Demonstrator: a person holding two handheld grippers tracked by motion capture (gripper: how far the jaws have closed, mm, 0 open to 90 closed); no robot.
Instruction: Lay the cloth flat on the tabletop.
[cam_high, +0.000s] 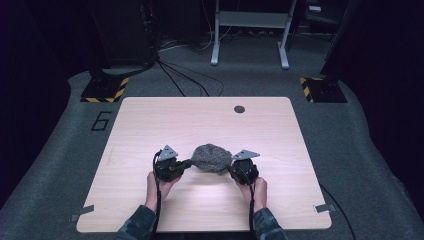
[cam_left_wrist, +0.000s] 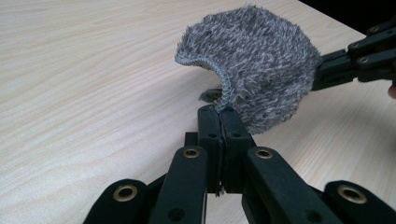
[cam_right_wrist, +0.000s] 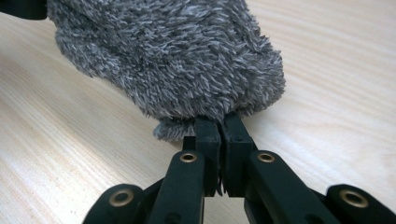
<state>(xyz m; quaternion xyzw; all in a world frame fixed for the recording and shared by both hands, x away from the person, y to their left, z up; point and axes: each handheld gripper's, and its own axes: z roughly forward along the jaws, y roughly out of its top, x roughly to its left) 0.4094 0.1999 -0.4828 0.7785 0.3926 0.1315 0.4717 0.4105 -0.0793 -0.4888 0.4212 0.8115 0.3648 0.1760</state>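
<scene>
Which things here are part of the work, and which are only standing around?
In use:
- fuzzy grey cloth
- left gripper, shut on its stitched edge
- right gripper, shut on the opposite edge

Lying about:
- table
- white frame on the floor
- cables

dim room, glare on tabletop
</scene>
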